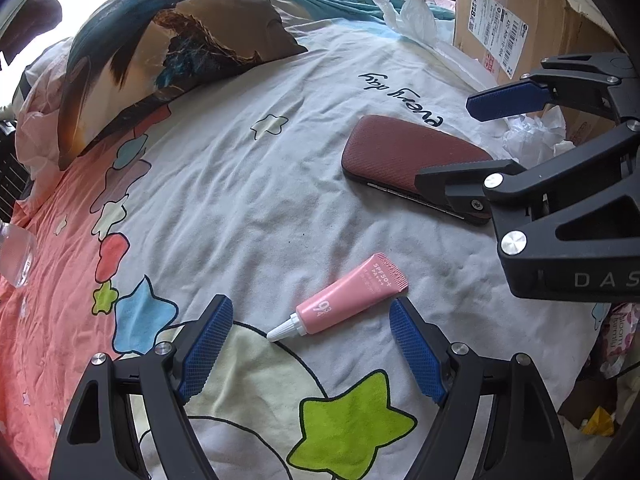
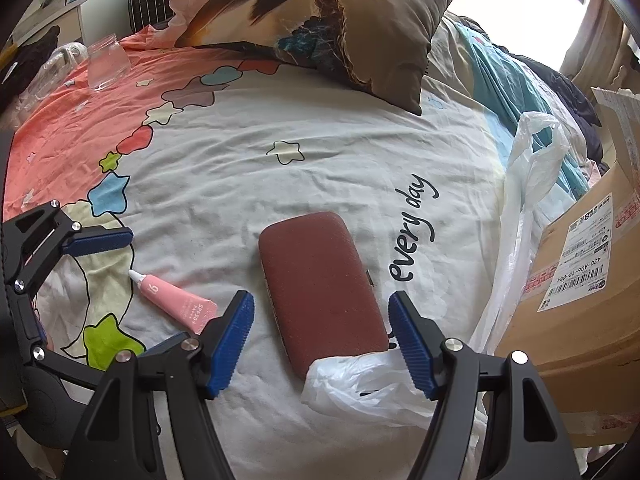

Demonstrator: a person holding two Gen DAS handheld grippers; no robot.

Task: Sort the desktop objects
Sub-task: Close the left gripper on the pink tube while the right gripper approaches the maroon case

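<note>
A pink sunscreen tube (image 1: 344, 300) with a white cap lies on the bedsheet just ahead of my open left gripper (image 1: 312, 344), between its blue fingertips. It also shows in the right wrist view (image 2: 176, 304). A dark red flat case (image 2: 324, 288) lies on the sheet between the blue pads of my open right gripper (image 2: 322, 340). The case also shows in the left wrist view (image 1: 412, 160), where the right gripper (image 1: 460, 136) straddles its right end. The left gripper (image 2: 108, 280) appears at the left of the right wrist view. Both grippers are empty.
A white plastic bag (image 2: 360, 384) overlaps the near end of the case. A cardboard box (image 2: 580, 288) stands at the right. A printed pillow (image 2: 320, 24) lies at the back. A clear glass jar (image 2: 106, 62) stands at the far left on the pink sheet.
</note>
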